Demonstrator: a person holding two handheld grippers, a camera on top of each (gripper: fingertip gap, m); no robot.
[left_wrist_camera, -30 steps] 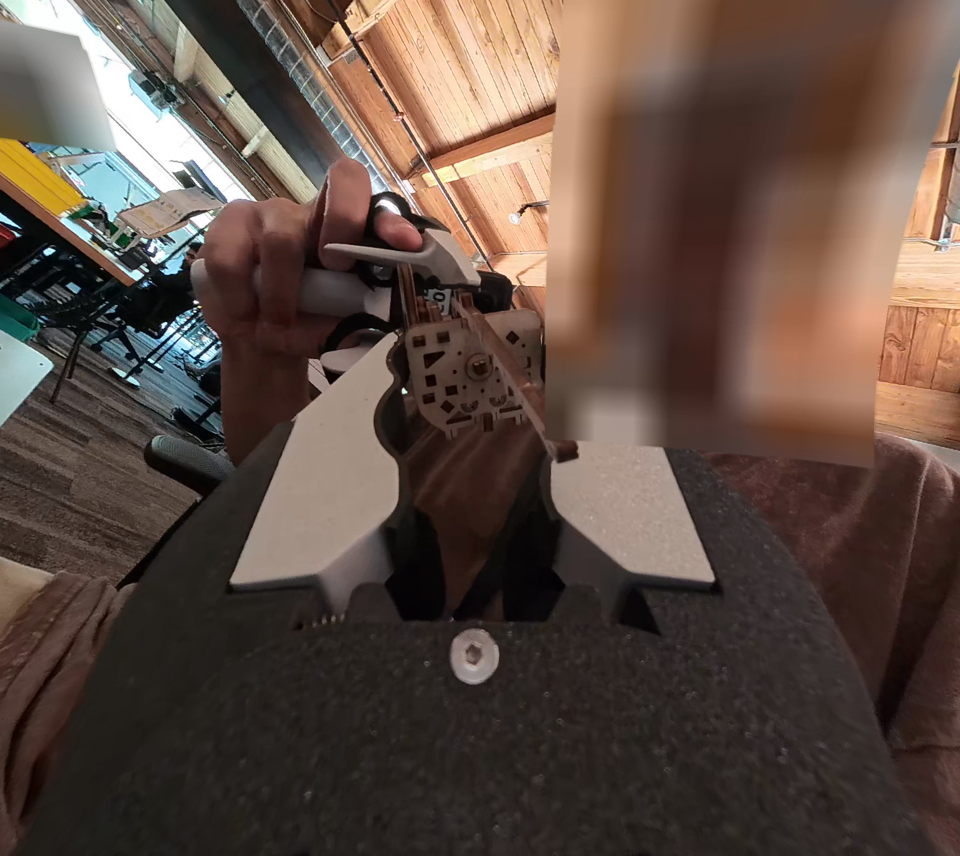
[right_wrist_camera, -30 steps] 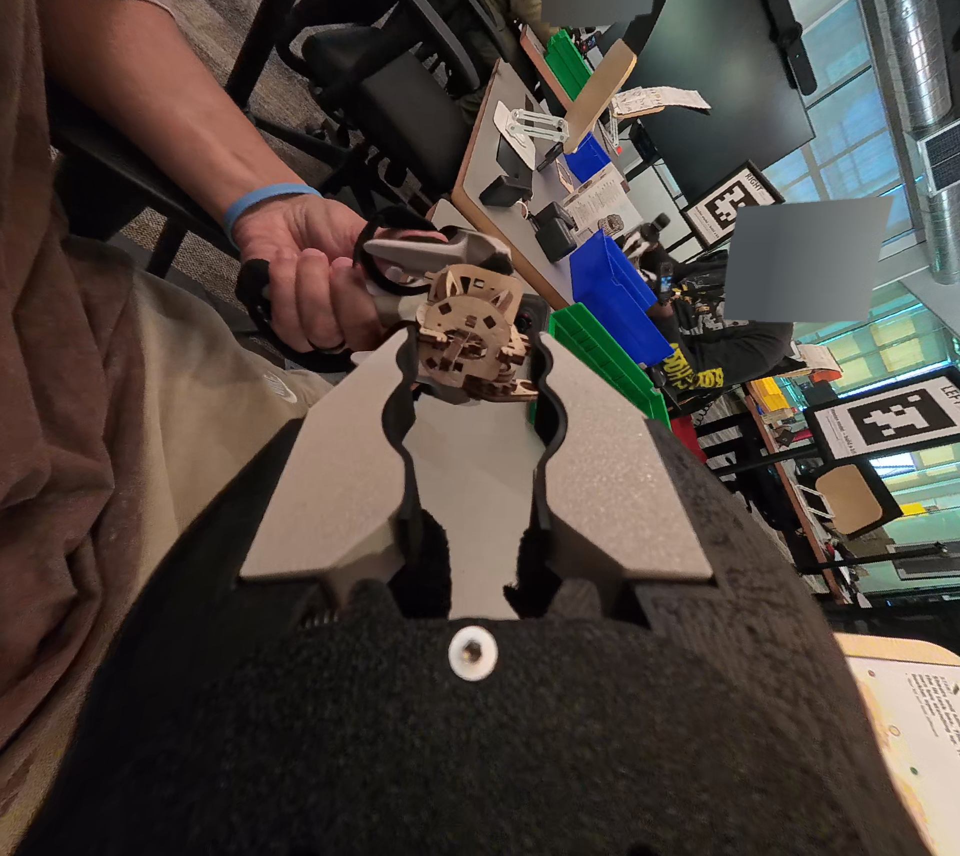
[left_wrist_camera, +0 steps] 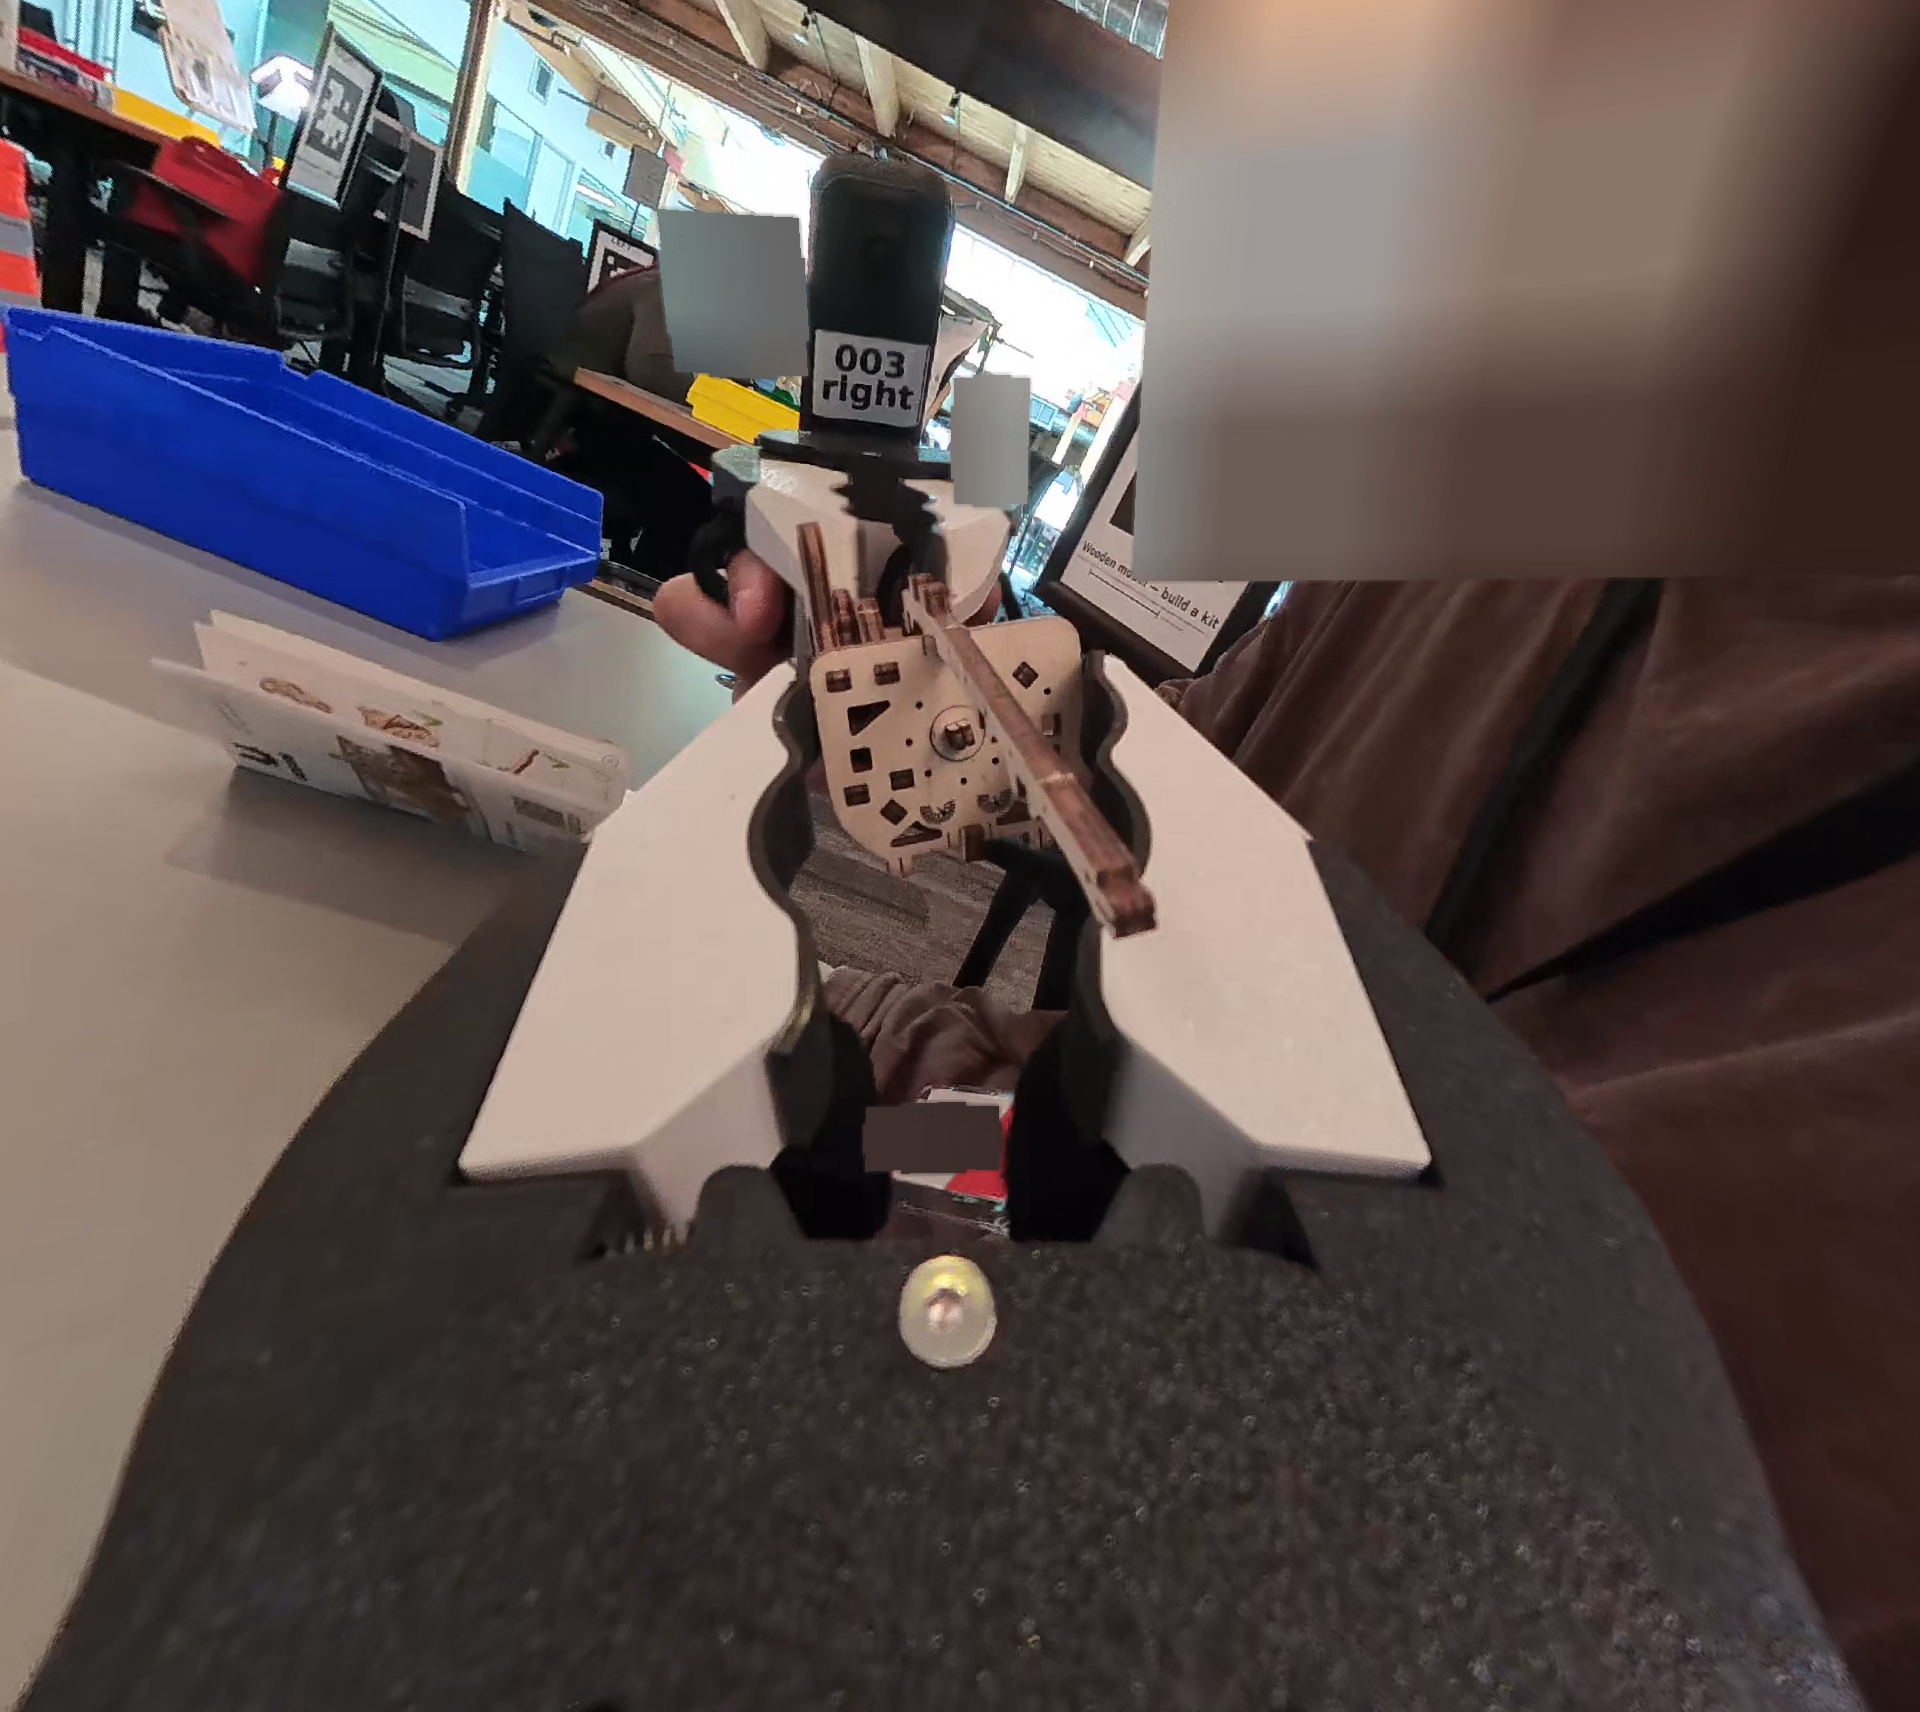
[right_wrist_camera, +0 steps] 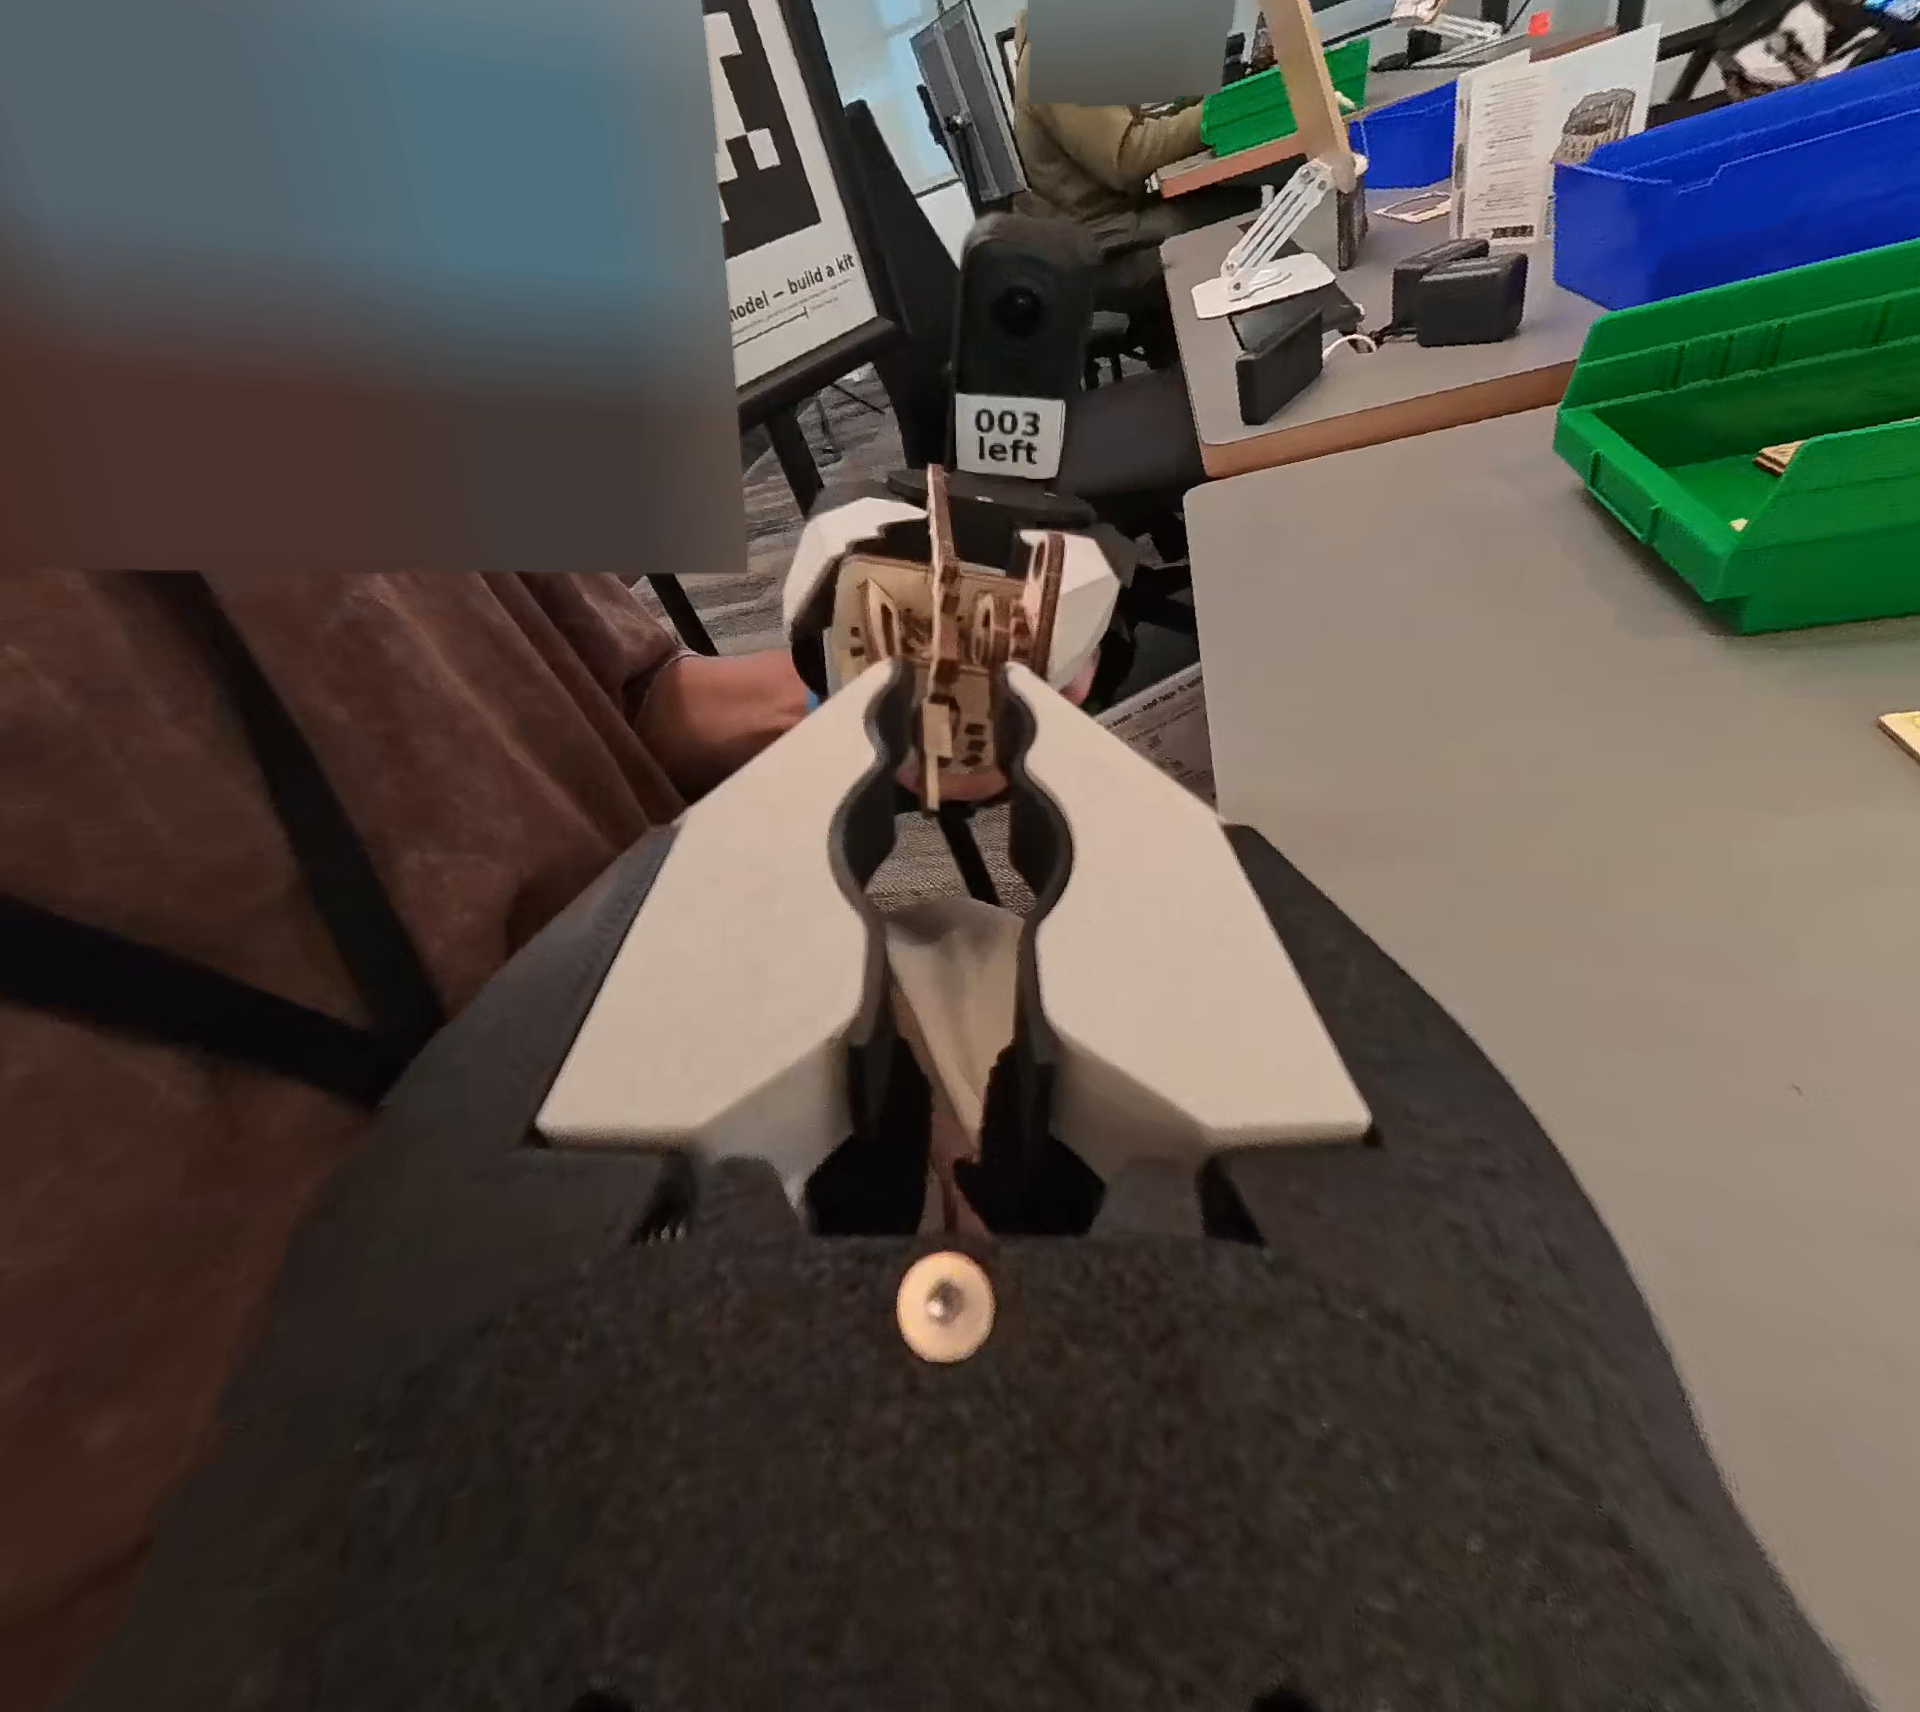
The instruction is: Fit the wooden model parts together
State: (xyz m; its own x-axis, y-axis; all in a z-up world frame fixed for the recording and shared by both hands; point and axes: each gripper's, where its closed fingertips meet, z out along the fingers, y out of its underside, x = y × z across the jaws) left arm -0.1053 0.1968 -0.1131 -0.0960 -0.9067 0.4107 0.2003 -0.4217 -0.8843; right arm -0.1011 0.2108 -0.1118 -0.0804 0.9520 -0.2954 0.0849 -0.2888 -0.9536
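Left wrist view, from 9 o'clock across. A grey table (left_wrist_camera: 260, 831) carries a blue bin (left_wrist_camera: 291, 457) at 10 o'clock and, nearer, a folded instruction booklet (left_wrist_camera: 405, 748) lying flat. At centre the left gripper (left_wrist_camera: 940, 758) has its white fingers (left_wrist_camera: 665, 914) closed on the two side edges of the wooden model assembly (left_wrist_camera: 914, 748), a pale perforated plate with a central axle. A dark wooden strip (left_wrist_camera: 1039, 789) runs from the plate toward 4 o'clock. Behind, at 12 o'clock, the right gripper (left_wrist_camera: 873, 540) faces this camera, pinching an upright part at the model's top. At 3 o'clock, a brown garment.

Right wrist view: brown garment at 9 o'clock; right gripper (right_wrist_camera: 951, 706) clamped on a thin upright wooden piece (right_wrist_camera: 940, 706) of the model (right_wrist_camera: 935, 613); green bin (right_wrist_camera: 1745, 467) at 2 o'clock.
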